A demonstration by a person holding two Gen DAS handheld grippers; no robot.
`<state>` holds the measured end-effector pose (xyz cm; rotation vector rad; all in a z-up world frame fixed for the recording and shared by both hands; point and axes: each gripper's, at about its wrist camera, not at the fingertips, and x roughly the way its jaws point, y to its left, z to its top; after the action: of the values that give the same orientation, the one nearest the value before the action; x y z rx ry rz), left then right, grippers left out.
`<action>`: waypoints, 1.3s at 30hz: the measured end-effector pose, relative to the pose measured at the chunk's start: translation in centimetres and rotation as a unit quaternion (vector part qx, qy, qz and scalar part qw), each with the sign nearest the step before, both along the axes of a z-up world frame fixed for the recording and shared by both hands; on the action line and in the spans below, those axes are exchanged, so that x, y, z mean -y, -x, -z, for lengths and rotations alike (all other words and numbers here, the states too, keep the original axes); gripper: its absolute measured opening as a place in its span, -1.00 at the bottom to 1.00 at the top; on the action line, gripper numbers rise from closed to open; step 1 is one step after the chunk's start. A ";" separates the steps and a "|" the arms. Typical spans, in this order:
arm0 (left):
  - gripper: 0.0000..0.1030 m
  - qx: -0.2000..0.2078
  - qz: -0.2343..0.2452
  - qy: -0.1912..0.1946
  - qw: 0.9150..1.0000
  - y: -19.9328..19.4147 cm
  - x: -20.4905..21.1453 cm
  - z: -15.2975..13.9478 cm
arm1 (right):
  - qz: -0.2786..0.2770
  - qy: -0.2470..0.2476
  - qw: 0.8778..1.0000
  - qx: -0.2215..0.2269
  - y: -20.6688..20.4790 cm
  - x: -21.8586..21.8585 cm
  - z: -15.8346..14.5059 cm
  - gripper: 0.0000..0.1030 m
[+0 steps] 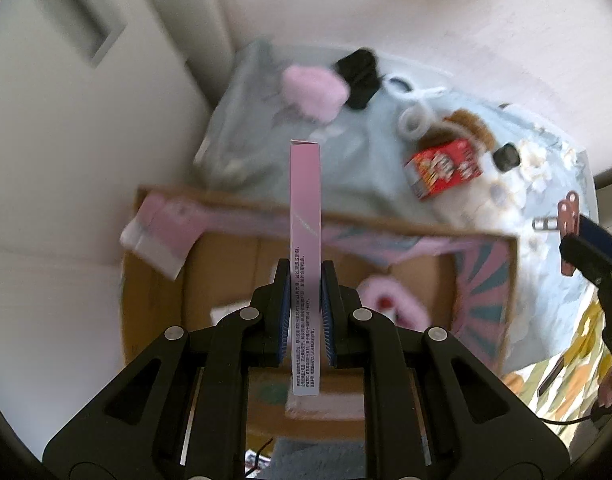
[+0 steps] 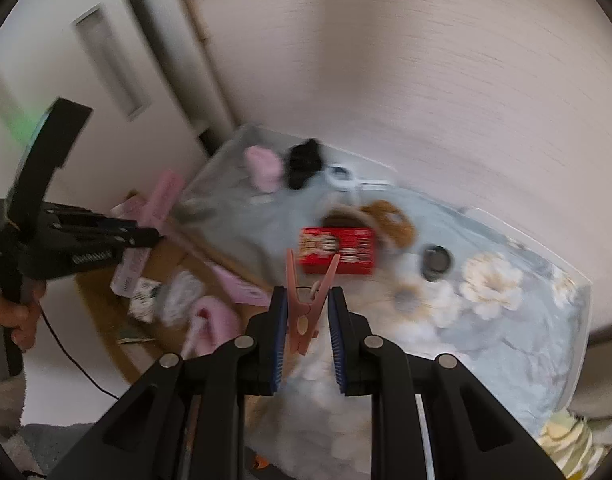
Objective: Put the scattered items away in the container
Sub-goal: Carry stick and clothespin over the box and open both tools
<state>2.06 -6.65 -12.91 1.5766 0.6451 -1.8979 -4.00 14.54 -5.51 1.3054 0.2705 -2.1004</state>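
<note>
Looking along the left gripper point(image 1: 306, 300), the left wrist view showed both pads closed on a thin pink carton point(image 1: 304, 240), gripped across its narrow faces at about mid-length. The carton's long axis ran straight forward along the fingers, its far end pointing away from the camera toward the bed. The open cardboard box point(image 1: 501, 288) lay directly beneath and ahead of the gripper, so the carton hung above the box interior; a release appeared to need only a downward move. Scattered items remained beyond the box on the pale blue bedspread point(image 1: 345, 160), including a red snack box point(image 1: 443, 169) and white scissors point(image 1: 415, 100).

In the right wrist view, the right gripper point(image 2: 307, 320) sat narrow around a pink clothes peg point(image 2: 306, 308). The peg's left side touched the left pad; contact on the right pad could not be confirmed through the blur. Its long axis ran forward, forked ends pointing away toward the red snack box. The cardboard box lay to the left and below, well apart from the peg. The left gripper was judged nearer the container, the right one requiring a leftward traverse.
</note>
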 end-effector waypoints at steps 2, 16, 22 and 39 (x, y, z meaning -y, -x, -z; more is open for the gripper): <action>-0.76 0.004 -0.007 -0.006 1.000 -1.3 0.1 0.6 | -0.023 -0.001 1.000 0.004 -0.8 1.5 0.1 -0.64; -0.76 0.009 -0.022 -0.023 0.999 -5.5 0.4 3.1 | -0.101 -0.031 0.992 0.071 -4.6 7.9 5.4 -0.64; -0.75 -0.001 -0.007 -0.027 1.000 -5.5 0.4 3.2 | -0.105 -0.035 0.990 0.082 -5.0 8.3 6.2 -0.64; 0.83 -0.031 0.058 0.018 0.998 -3.4 -0.7 0.2 | -0.108 -0.031 0.993 0.039 -5.1 7.5 4.5 0.29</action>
<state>5.47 -5.96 -13.16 1.5686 0.5536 -2.0394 1.08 7.01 -10.06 1.3275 0.4273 -1.8697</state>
